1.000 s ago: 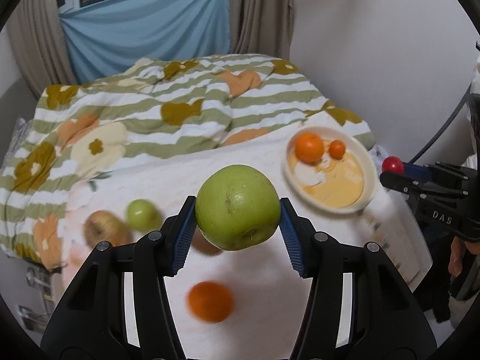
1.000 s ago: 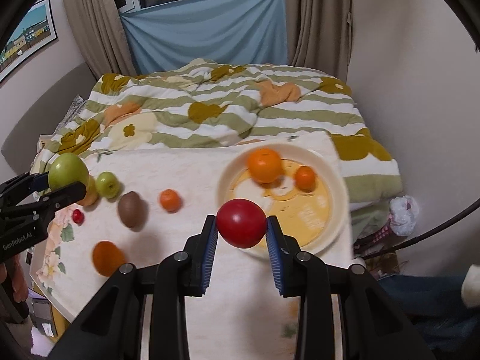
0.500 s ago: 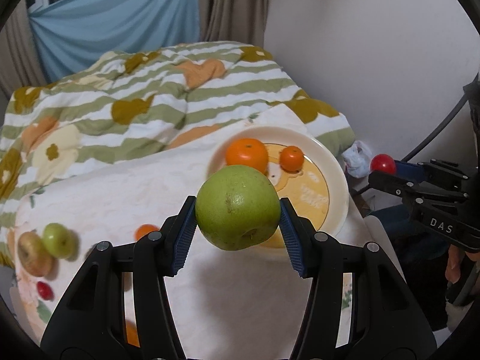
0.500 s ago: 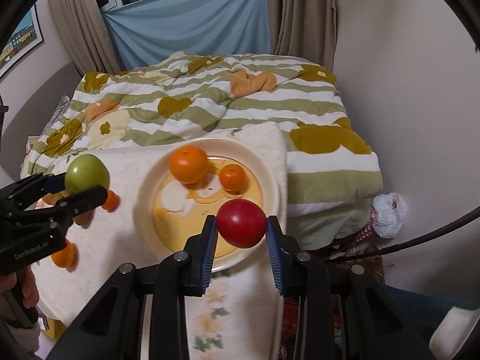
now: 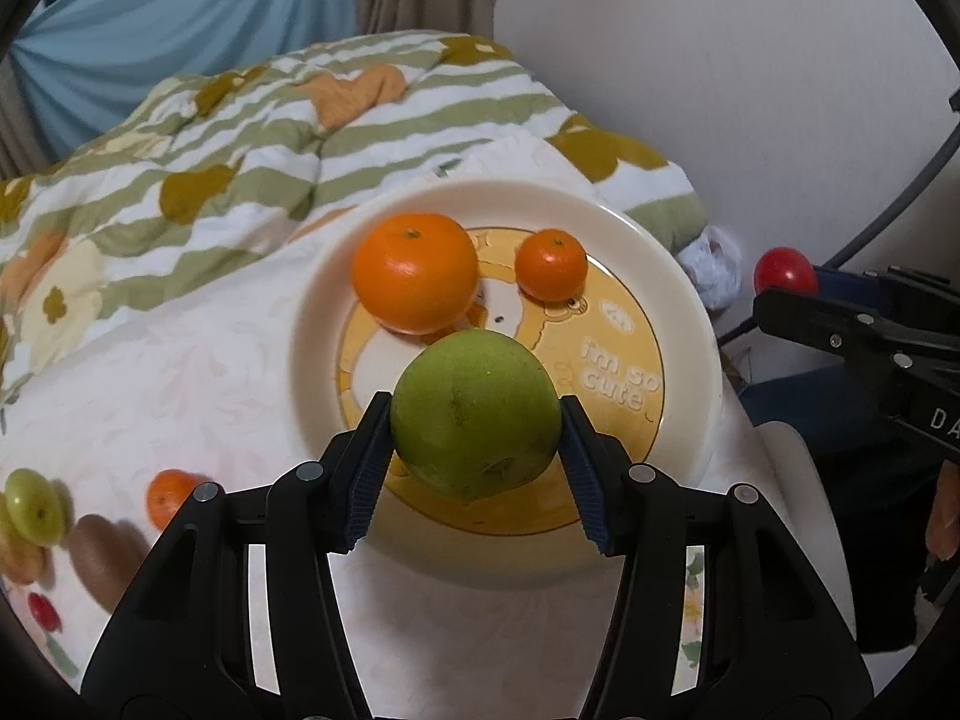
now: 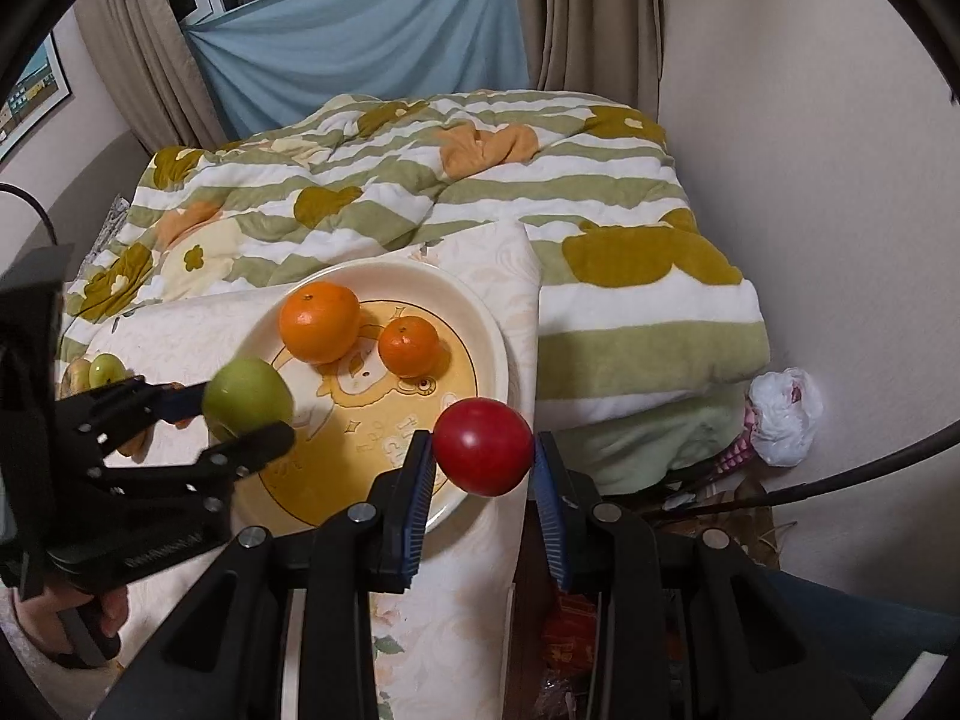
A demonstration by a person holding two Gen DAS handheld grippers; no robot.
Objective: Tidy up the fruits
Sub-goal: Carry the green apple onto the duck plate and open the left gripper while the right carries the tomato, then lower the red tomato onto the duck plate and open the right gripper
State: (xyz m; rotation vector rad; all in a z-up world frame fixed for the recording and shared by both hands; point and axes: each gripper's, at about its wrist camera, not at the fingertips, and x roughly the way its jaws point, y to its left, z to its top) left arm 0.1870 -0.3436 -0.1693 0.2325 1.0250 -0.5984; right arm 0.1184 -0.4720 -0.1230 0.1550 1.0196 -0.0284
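Observation:
My left gripper [image 5: 475, 417] is shut on a green apple [image 5: 475, 411] and holds it just above the near side of a cream plate [image 5: 690, 324] with a yellow bear print. The plate holds a large orange [image 5: 414, 271] and a small orange [image 5: 551, 264]. My right gripper [image 6: 483, 447] is shut on a red fruit [image 6: 483, 445], held over the plate's right rim [image 6: 495, 348]. The left gripper with the apple [image 6: 247, 399] shows in the right wrist view; the red fruit [image 5: 783, 270] shows at right in the left wrist view.
On the white cloth at left lie a small green fruit [image 5: 33, 507], a small orange [image 5: 168, 495], a kiwi [image 5: 102, 558] and a small red fruit [image 5: 43, 611]. A striped quilt [image 6: 420, 168] covers the bed behind. The cloth's right edge drops off by the wall.
Both grippers have moved right and closer to the plate, each still holding its fruit. The green apple now hangs low over the plate; the loose fruits have slid to the left of view.

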